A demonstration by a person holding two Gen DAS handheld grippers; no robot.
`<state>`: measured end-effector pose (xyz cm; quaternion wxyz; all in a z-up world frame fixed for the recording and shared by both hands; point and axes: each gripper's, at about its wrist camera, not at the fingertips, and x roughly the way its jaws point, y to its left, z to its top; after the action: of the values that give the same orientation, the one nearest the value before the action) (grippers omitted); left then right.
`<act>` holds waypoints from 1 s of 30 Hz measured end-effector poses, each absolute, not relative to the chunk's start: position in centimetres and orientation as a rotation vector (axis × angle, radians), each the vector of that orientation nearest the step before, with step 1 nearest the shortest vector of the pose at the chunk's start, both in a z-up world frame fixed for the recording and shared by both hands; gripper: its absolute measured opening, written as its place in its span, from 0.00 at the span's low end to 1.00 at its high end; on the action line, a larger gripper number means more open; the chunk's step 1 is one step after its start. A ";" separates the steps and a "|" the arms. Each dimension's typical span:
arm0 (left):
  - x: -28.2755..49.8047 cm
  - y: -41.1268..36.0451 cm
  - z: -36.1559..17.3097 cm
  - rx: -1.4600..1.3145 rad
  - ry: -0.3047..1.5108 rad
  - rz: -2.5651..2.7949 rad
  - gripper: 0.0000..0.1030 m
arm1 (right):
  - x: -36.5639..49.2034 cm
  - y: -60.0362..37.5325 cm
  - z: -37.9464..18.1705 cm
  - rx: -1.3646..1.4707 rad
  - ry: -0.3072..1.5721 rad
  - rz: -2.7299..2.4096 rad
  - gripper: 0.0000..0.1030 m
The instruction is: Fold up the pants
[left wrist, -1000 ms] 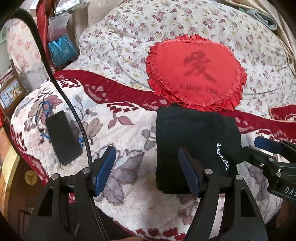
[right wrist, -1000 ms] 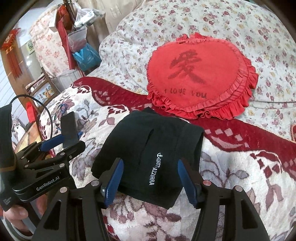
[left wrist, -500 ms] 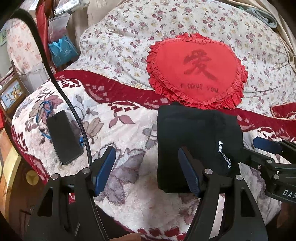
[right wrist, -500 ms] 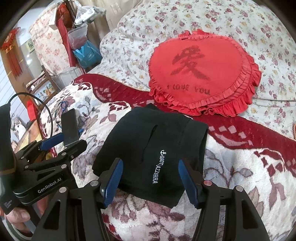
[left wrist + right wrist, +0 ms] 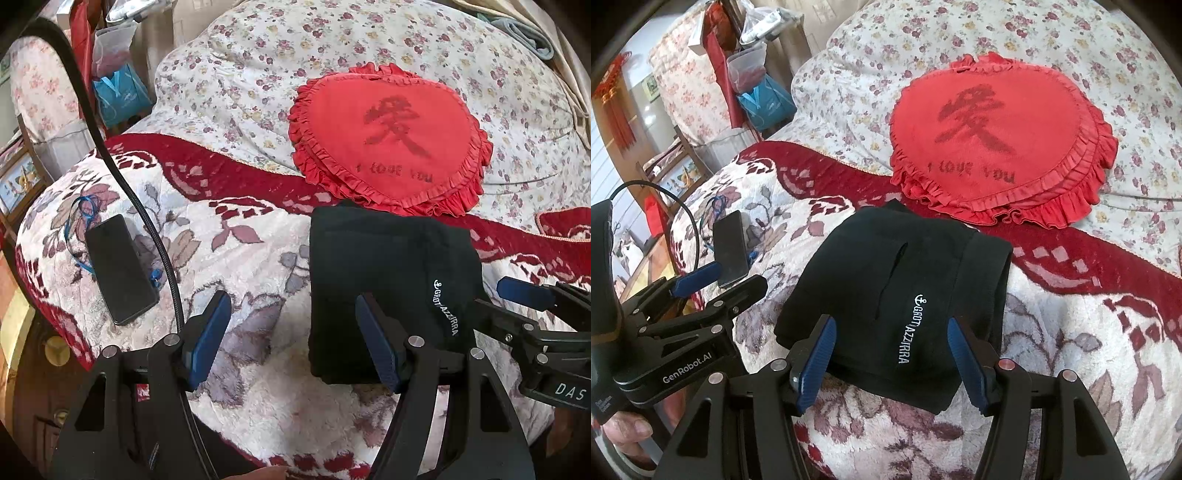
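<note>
The black pants (image 5: 384, 280) lie folded into a compact rectangle on the floral blanket, white lettering facing up; they also show in the right wrist view (image 5: 897, 295). My left gripper (image 5: 295, 336) is open and empty, just before the pants' near left edge. My right gripper (image 5: 892, 354) is open and empty, its blue fingers either side of the pants' near edge, slightly above it. The left gripper also shows at the left of the right wrist view (image 5: 701, 280), and the right gripper at the right of the left wrist view (image 5: 524, 295).
A red heart-shaped cushion (image 5: 391, 140) lies just behind the pants. A black phone (image 5: 118, 269) with a blue cord lies at the blanket's left end. A black cable (image 5: 147, 221) crosses near it. The bed's edge drops off at the left and front.
Both grippers have drawn back slightly toward the near edge of the bed, still open. The folded pants have not moved.
</note>
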<state>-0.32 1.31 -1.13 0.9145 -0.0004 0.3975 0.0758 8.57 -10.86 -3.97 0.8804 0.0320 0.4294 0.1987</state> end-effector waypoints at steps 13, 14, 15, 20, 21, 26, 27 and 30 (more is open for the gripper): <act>-0.1 1.6 -1.2 -0.013 0.823 0.160 0.68 | 8.9 -10.5 -4.4 0.062 0.907 0.422 0.59; -0.1 1.6 -1.2 -0.013 0.822 0.161 0.68 | 8.9 -10.5 -4.4 0.060 0.909 0.424 0.59; -0.1 1.6 -1.2 -0.013 0.822 0.162 0.68 | 8.9 -10.5 -4.5 0.059 0.911 0.424 0.59; 0.0 1.6 -1.2 -0.014 0.822 0.161 0.68 | 9.0 -10.4 -4.5 0.061 0.912 0.422 0.59; 0.0 1.6 -1.2 -0.014 0.822 0.161 0.68 | 9.0 -10.4 -4.5 0.060 0.912 0.423 0.59; 0.0 1.7 -1.2 -0.014 0.823 0.159 0.68 | 9.1 -10.4 -4.6 0.060 0.913 0.424 0.59; 0.1 1.7 -1.2 -0.017 0.826 0.160 0.68 | 9.1 -10.4 -4.6 0.060 0.915 0.425 0.59; 0.1 1.9 -1.3 -0.029 0.829 0.168 0.68 | 9.1 -10.3 -4.6 0.058 0.916 0.426 0.59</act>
<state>0.12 1.94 -1.34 0.9118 -0.0140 0.4021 0.0814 9.08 -10.30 -4.64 0.8748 0.0276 0.4386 0.2038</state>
